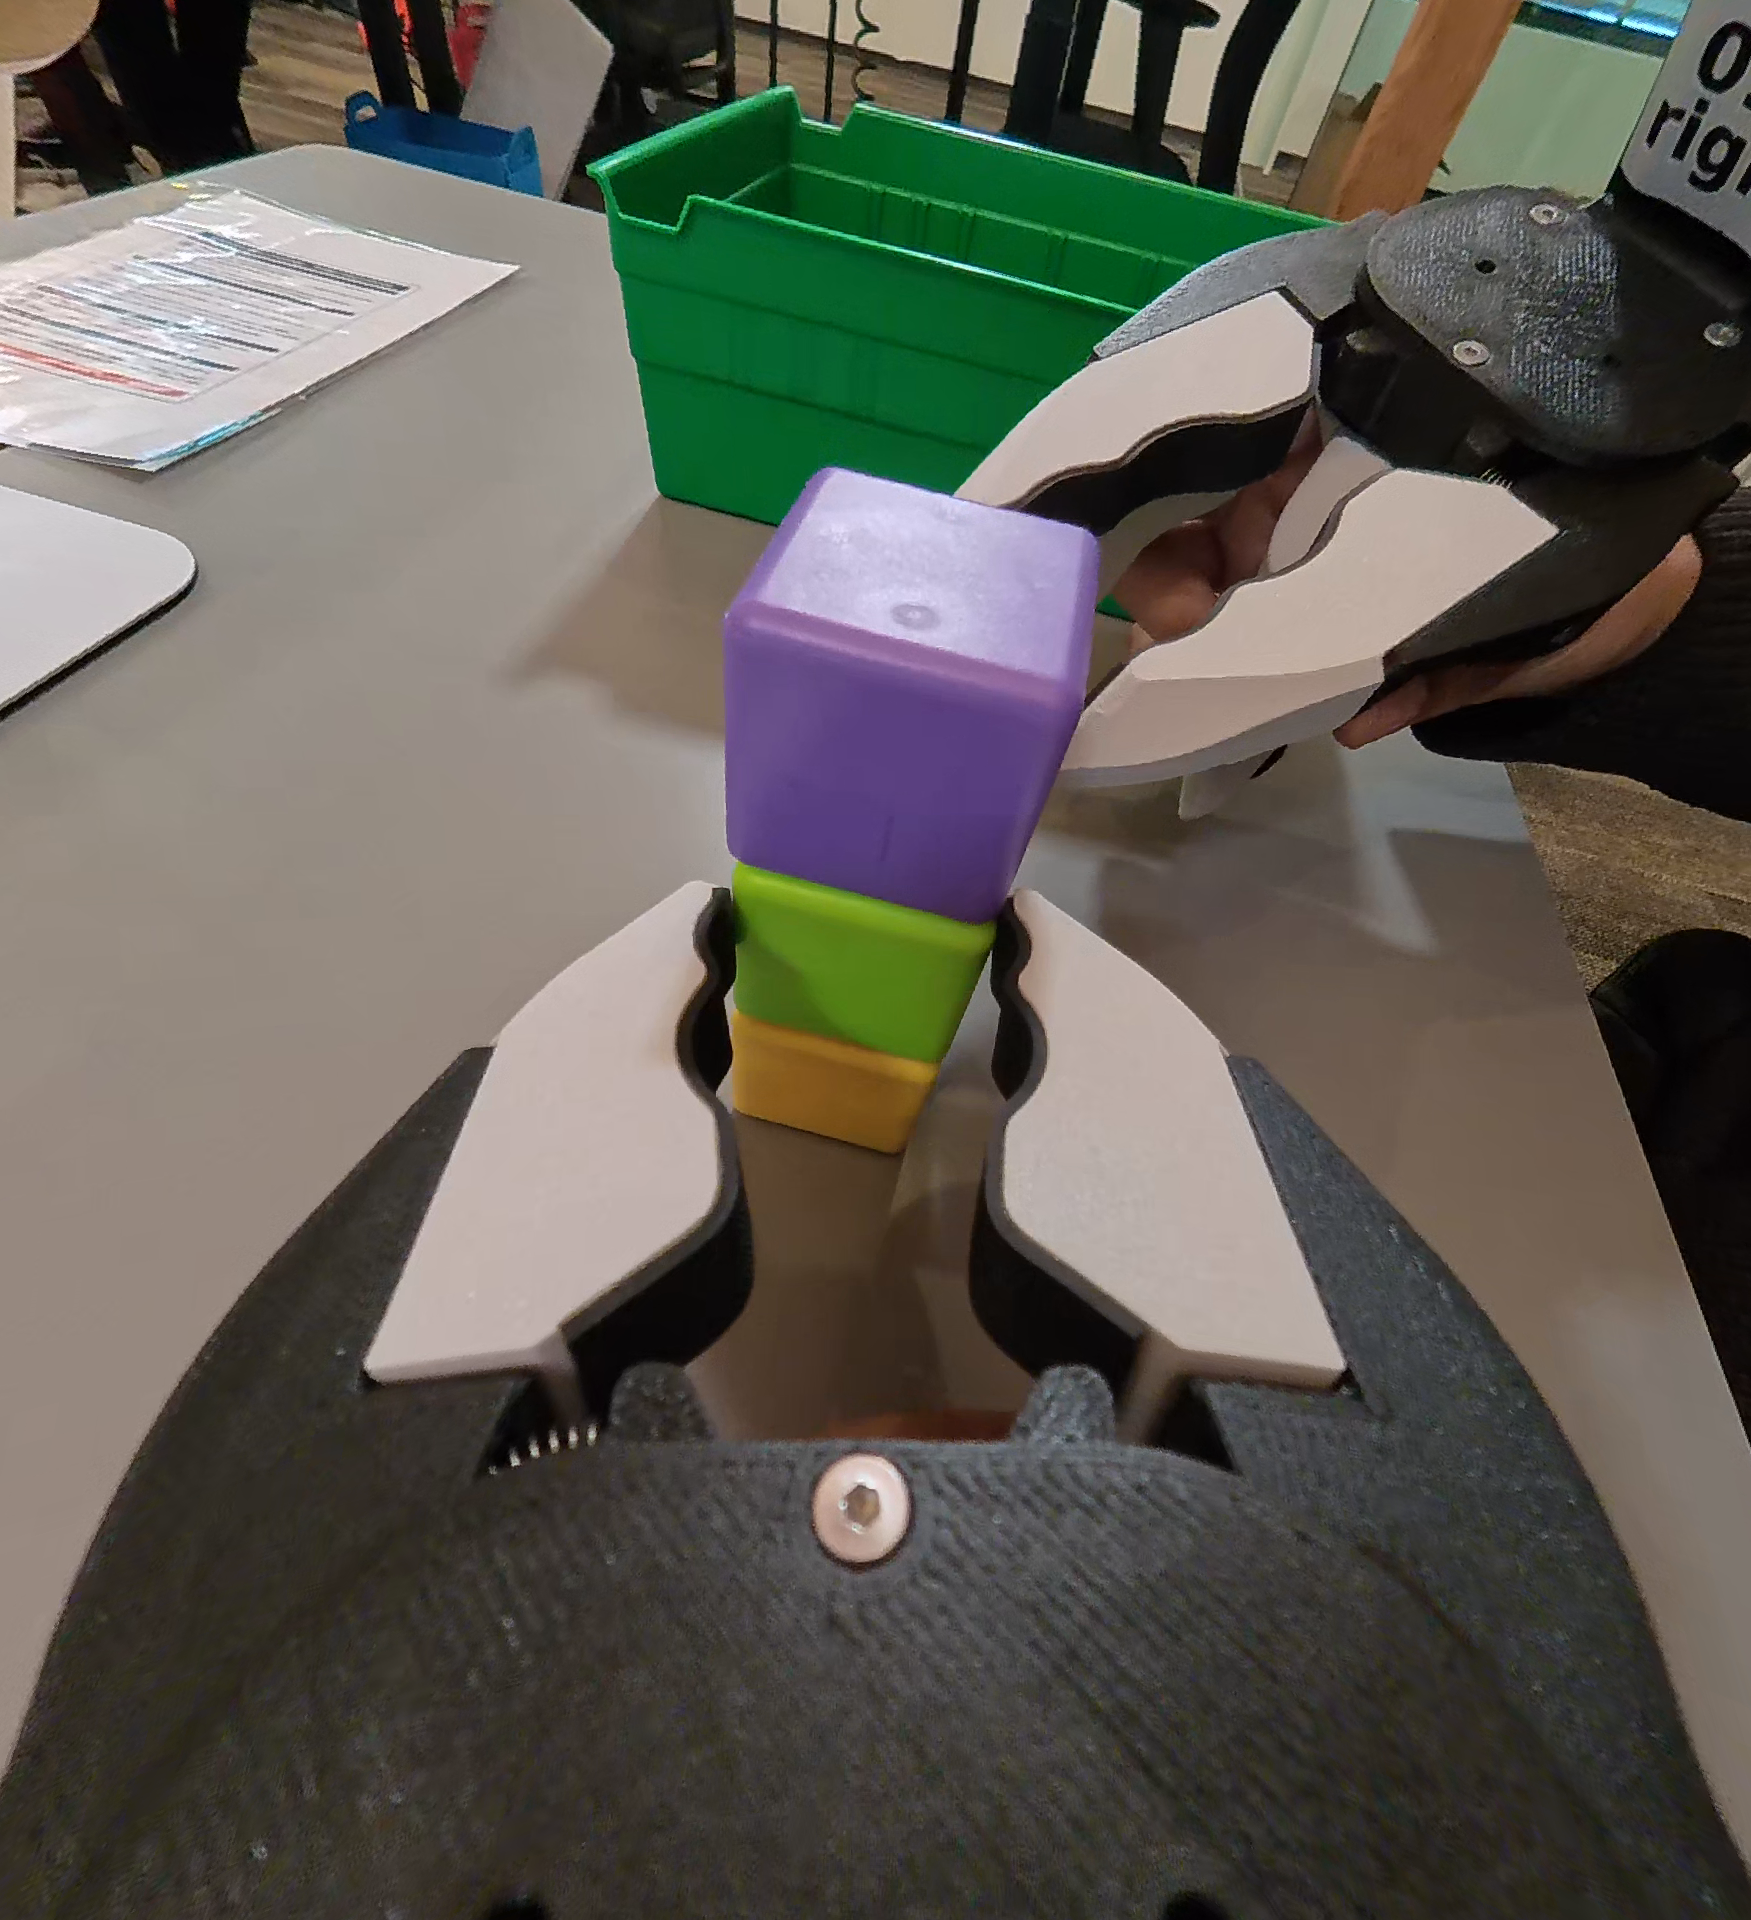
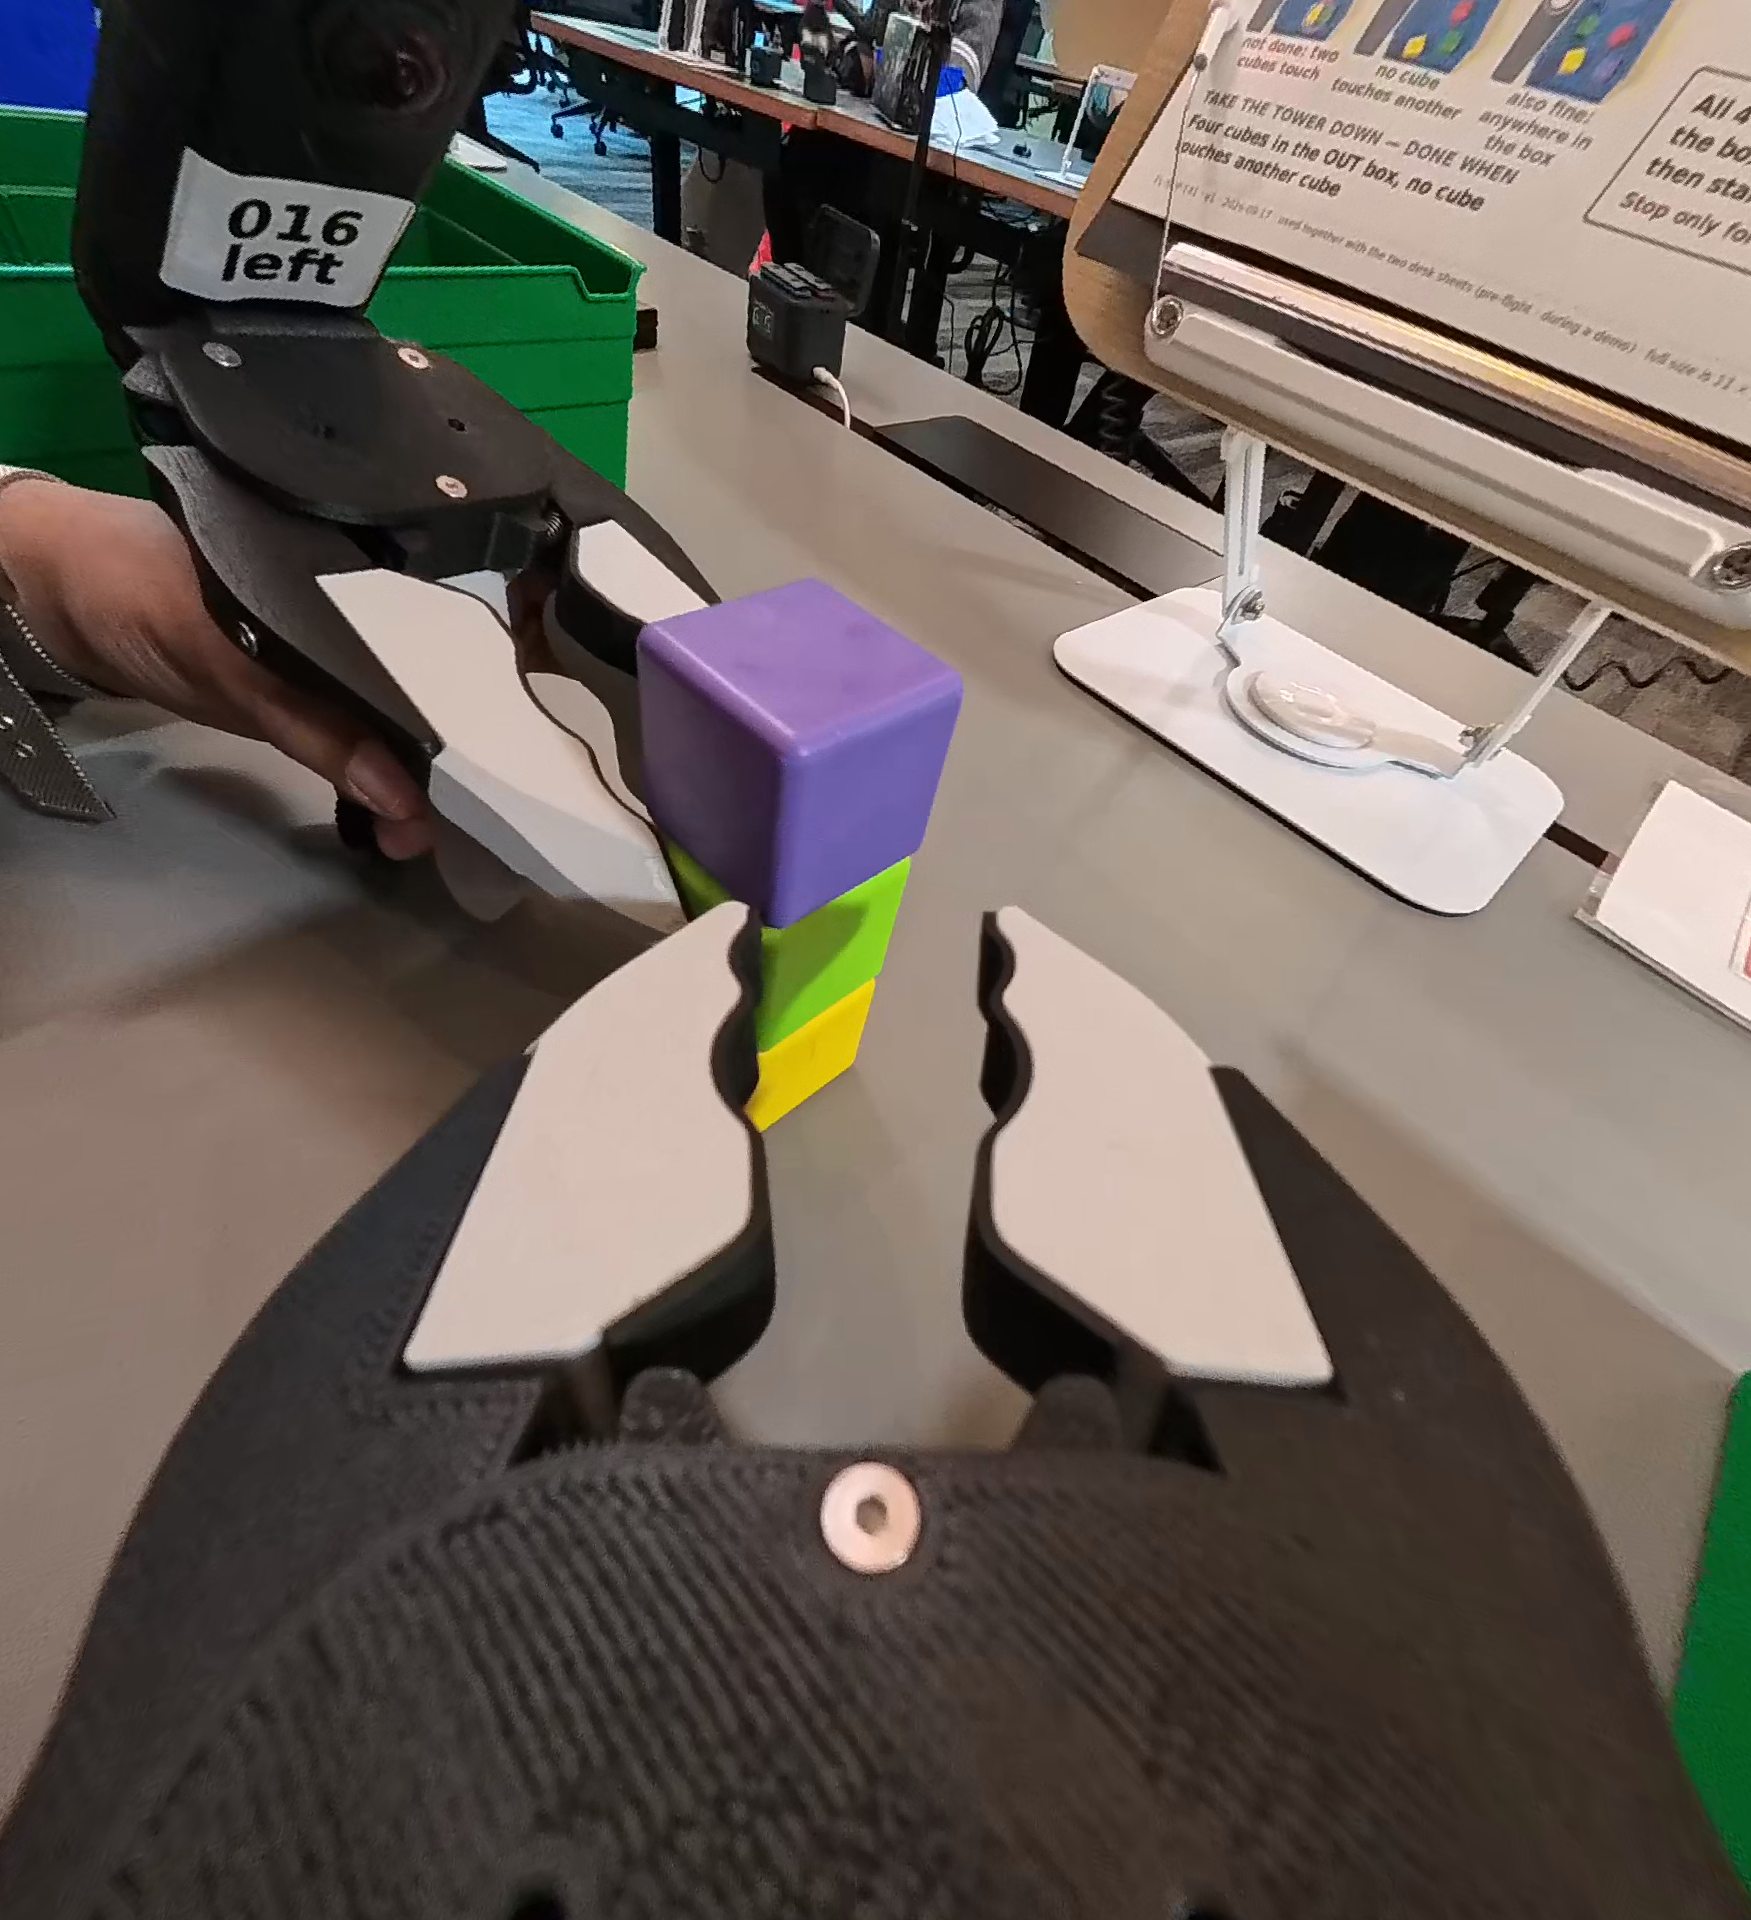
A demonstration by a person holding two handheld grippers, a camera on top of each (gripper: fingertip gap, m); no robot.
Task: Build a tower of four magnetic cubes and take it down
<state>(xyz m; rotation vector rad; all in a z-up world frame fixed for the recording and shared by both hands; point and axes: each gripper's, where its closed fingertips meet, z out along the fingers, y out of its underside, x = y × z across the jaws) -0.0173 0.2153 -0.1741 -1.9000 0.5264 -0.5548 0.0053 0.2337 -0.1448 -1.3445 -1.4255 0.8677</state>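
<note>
A stack of three cubes stands on the grey table [image 1: 331, 831]: a purple cube [image 1: 902, 696] on top, a green cube [image 1: 860, 977] in the middle, a yellow cube [image 1: 829, 1091] at the bottom. My left gripper [image 1: 860, 920] is closed on the green cube, one fingertip on each side. My right gripper [image 2: 866, 920] is open and empty, just short of the stack [image 2: 798, 748]. In the left wrist view the right gripper [image 1: 1022, 623] reaches in from the right, its tips beside the purple cube's far right corner. A hand holds each gripper.
A green bin [image 1: 881, 312] stands behind the stack. A laminated sheet [image 1: 175, 312] and a white pad [image 1: 19, 582] lie to the left. An instruction board on a white stand [image 2: 1318, 748], a black box [image 2: 798, 322] and a card [image 2: 1744, 935] sit to the right.
</note>
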